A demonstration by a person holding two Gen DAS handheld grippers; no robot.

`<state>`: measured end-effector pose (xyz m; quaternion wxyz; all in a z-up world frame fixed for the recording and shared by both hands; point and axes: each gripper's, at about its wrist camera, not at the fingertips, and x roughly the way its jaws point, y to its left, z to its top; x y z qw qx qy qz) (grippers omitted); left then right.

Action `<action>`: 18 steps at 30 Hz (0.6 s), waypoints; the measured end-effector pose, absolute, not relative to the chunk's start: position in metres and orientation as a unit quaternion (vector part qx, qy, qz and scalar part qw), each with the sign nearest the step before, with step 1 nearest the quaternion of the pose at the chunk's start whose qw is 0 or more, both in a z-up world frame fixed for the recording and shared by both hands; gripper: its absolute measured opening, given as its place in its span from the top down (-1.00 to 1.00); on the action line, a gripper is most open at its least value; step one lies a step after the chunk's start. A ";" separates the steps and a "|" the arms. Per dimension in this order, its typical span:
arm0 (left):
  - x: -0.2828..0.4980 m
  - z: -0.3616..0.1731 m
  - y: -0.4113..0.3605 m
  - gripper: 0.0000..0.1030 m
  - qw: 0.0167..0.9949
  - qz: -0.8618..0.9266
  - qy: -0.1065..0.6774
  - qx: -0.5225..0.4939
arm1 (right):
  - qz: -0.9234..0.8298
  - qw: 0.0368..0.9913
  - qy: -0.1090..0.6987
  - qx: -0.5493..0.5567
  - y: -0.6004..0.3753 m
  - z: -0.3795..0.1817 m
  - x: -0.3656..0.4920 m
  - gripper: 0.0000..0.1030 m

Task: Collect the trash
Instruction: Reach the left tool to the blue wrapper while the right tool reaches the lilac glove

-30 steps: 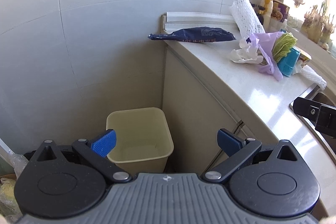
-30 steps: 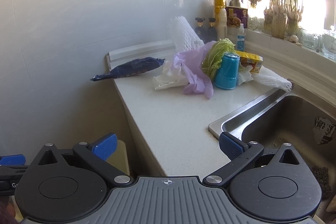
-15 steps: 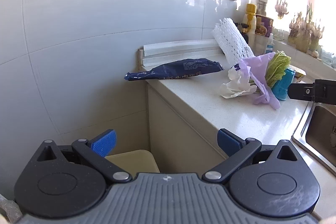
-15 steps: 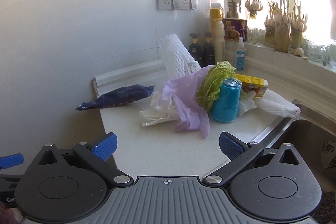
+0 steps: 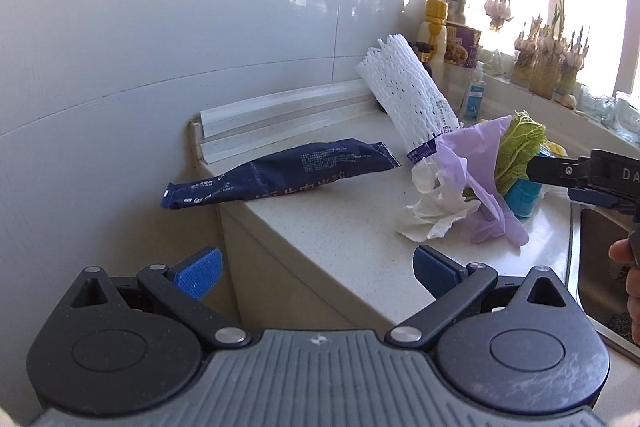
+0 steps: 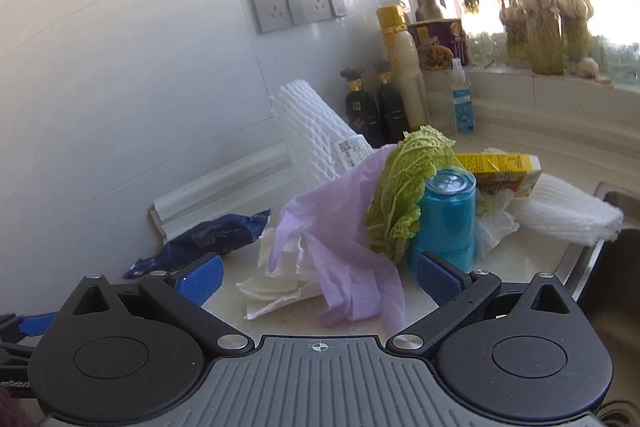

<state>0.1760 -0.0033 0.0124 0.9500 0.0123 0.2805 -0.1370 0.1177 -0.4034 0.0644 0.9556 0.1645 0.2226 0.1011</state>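
While both tools agape, empty: blue can upright w/ lid shut.

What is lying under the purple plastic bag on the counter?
Crumpled white paper pokes out beneath the purple plastic bag, and a green cabbage leaf emerges from its upper side. Anything deeper under the bag is covered.

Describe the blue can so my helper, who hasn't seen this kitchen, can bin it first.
Find the white counter beside the sink, where a heap of rubbish lies. At the heap's sink side, a blue can stands upright, against a green cabbage leaf and in front of a yellow carton. It is the heap's only upright, rigid cylinder.
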 end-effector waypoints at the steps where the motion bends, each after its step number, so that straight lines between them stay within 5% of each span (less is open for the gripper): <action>1: 0.181 0.011 -0.004 -0.94 0.955 -0.140 0.262 0.021 | 0.112 0.951 0.221 0.184 -0.407 0.061 0.122 -0.98; 8: 0.225 -0.008 -0.015 -0.68 0.957 -0.173 0.205 0.113 | 0.131 0.929 0.238 0.253 -0.415 0.036 0.143 -0.71; 18: 0.275 -0.028 -0.035 -0.63 0.934 -0.228 0.183 0.206 | 0.122 0.912 0.256 0.297 -0.420 0.017 0.157 -0.28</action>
